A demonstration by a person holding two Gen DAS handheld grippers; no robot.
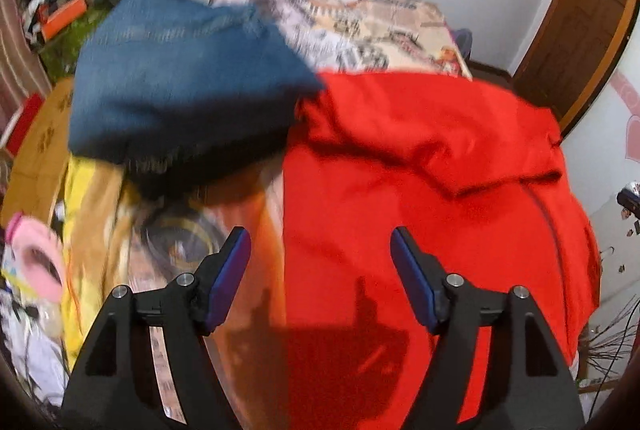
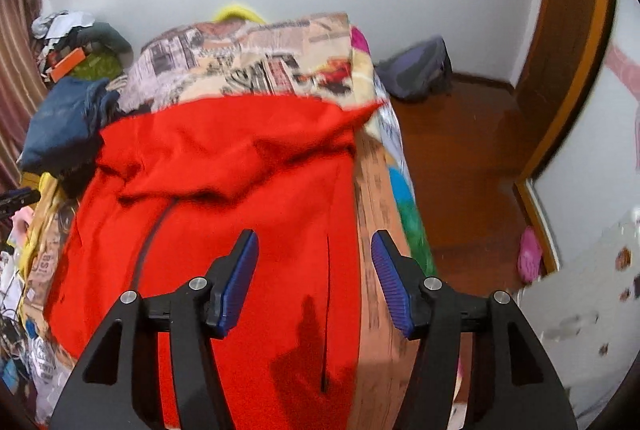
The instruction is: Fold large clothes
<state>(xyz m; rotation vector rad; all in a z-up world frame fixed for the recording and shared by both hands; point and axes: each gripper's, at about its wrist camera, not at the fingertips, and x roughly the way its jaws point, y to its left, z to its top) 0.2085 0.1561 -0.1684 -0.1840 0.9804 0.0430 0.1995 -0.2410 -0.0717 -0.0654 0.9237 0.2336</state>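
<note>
In the left wrist view, the large red fabric garment (image 1: 420, 190) lay spread on the bed (image 1: 380, 26), its top folded over, beside a blue denim piece (image 1: 180, 78). The left gripper (image 1: 320, 250) hovered above, jaws apart, empty.

In the right wrist view, the garment (image 2: 240, 190) reached near the bed's right edge (image 2: 380, 210). The right gripper (image 2: 314, 254) pointed down, apart, holding nothing.

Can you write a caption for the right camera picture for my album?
Open right tongs hang over a big red garment spread on the bed, beside blue jeans.
</note>
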